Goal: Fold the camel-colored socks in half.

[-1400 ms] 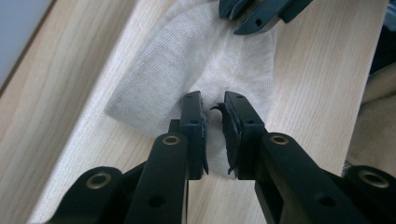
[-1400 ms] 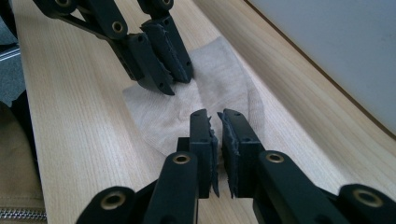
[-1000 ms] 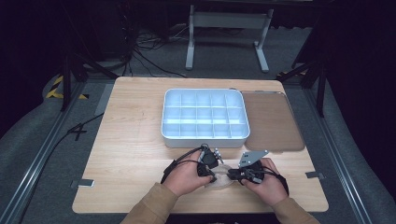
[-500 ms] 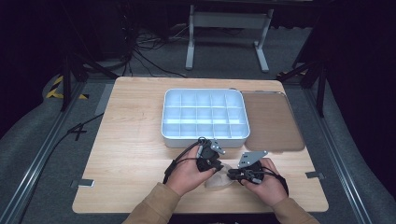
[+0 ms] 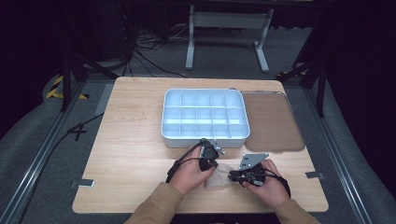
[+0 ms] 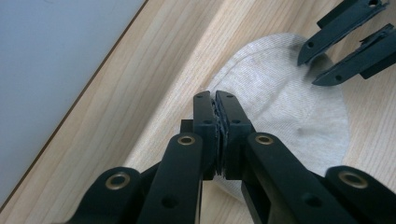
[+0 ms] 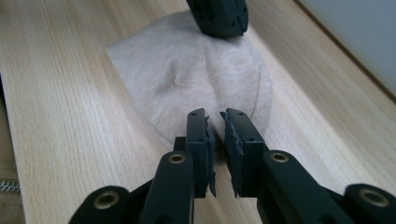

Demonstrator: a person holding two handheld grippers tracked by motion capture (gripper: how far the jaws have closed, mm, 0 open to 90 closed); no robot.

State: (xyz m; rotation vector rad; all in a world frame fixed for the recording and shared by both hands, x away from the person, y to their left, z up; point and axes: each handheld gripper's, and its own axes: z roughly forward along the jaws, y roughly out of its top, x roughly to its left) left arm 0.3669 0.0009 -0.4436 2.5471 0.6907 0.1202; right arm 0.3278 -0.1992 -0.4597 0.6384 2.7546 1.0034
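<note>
A small beige piece of knit cloth (image 5: 219, 177) lies flat on the tabletop (image 5: 135, 154) near the person's edge, between the two hands and just in front of the white compartment tray (image 5: 204, 115). It looks like a rounded, half-oval patch with one straighter edge; in the left gripper view (image 6: 289, 107) its rounded end points away from the tray side, and its long axis runs roughly along the wood grain, from one gripper toward the other. The fabric is finely ribbed, pale oatmeal in colour, with a stitched seam following the curved rim and a faint dark speck near the middle. No label, brand or writing can be read on it.

The left gripper (image 6: 217, 103) has just been closing: its fingers are now pressed together at the cloth's edge on the tray side, with a fold of the rim seemingly caught between the pads. The right gripper (image 7: 215, 122) sits at the opposite edge, its fingers a narrow gap apart over the cloth's rim; whether they pinch fabric I cannot tell. A brown translucent lid (image 5: 271, 119) lies beside the tray, to its right.
</note>
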